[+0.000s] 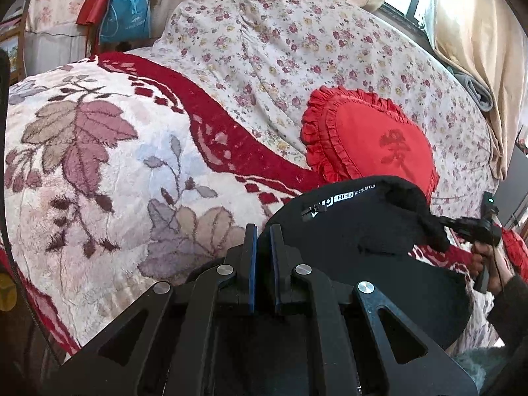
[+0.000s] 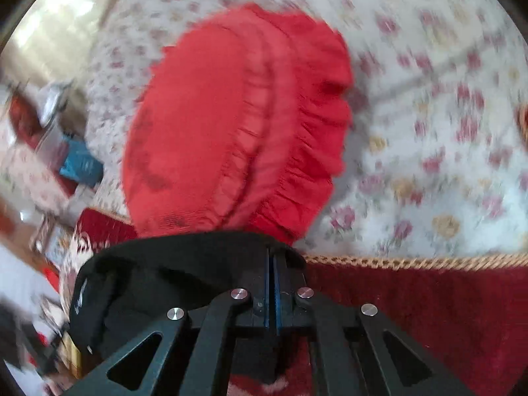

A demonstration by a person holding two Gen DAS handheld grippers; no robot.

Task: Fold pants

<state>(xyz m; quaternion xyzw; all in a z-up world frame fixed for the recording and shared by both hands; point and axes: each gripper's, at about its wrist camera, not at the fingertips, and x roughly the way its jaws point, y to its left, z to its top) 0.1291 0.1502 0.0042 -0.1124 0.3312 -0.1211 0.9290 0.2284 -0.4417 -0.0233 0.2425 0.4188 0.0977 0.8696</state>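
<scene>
Both jaws pinch the black pants (image 1: 356, 241): your left gripper (image 1: 263, 234) at six o'clock, your right gripper (image 2: 272, 257) too. Pull hard and the cloth may slip out.

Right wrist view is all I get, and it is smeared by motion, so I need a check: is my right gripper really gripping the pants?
Observer: Yes. The left wrist view shows the right gripper pinching a fuzzy edge of the black pants.
Operator: Where is the left gripper?
Observer: The left gripper sits at the pants' opposite edge, its jaws slightly apart. I cannot tell whether they hold cloth.
Operator: Which face of the pants is up?
Observer: The face with a zipper and a white printed label is up, on the side nearest the red heart pillow.
</scene>
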